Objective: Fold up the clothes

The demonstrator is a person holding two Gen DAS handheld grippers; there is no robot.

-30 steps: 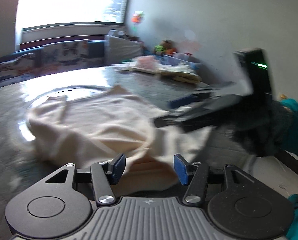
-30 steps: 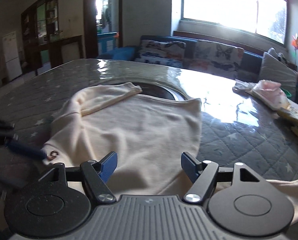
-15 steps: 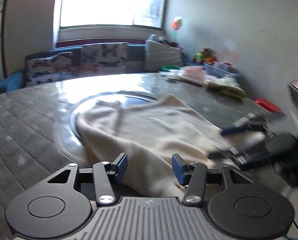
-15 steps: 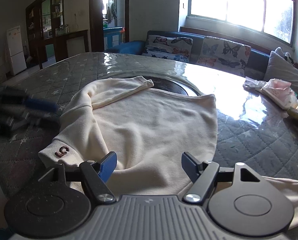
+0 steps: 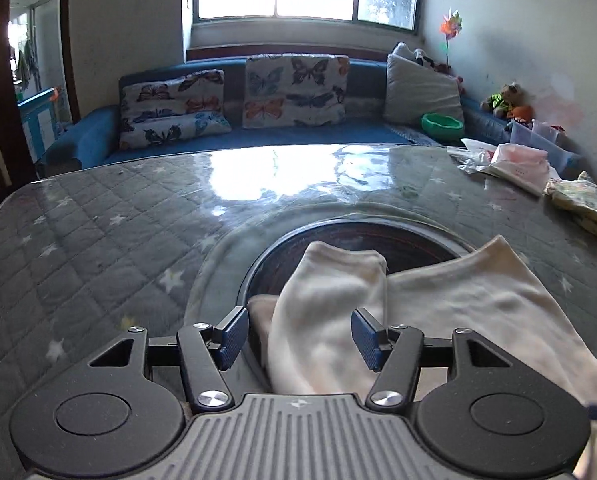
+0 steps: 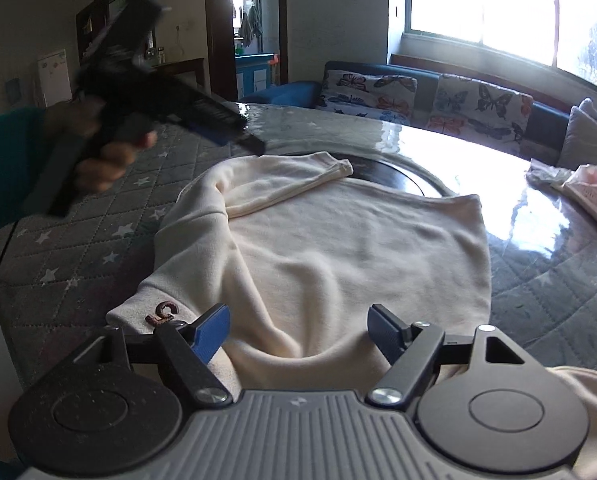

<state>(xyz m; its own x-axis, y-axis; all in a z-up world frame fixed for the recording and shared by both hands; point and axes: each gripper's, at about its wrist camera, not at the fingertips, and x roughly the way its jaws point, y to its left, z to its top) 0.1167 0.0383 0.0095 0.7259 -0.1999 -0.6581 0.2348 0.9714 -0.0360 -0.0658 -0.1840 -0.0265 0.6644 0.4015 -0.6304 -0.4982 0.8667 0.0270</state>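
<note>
Cream sweatshirt (image 6: pixel 338 248) lies flat, its folded sleeve (image 5: pixel 330 300) just ahead between the opening, empty left gripper (image 5: pixel 296 338); right gripper (image 6: pixel 298 332), also opening, grasps nothing.

A cream sweater (image 6: pixel 338 248) bears a brown letter (image 6: pixel 162 312) on its near left cuff. The table cover (image 5: pixel 78 248) is grey, quilted, with white stars. Far off, butterfly-print cushions (image 5: pixel 294 90) sit on a blue sofa (image 5: pixel 86 136).
</note>
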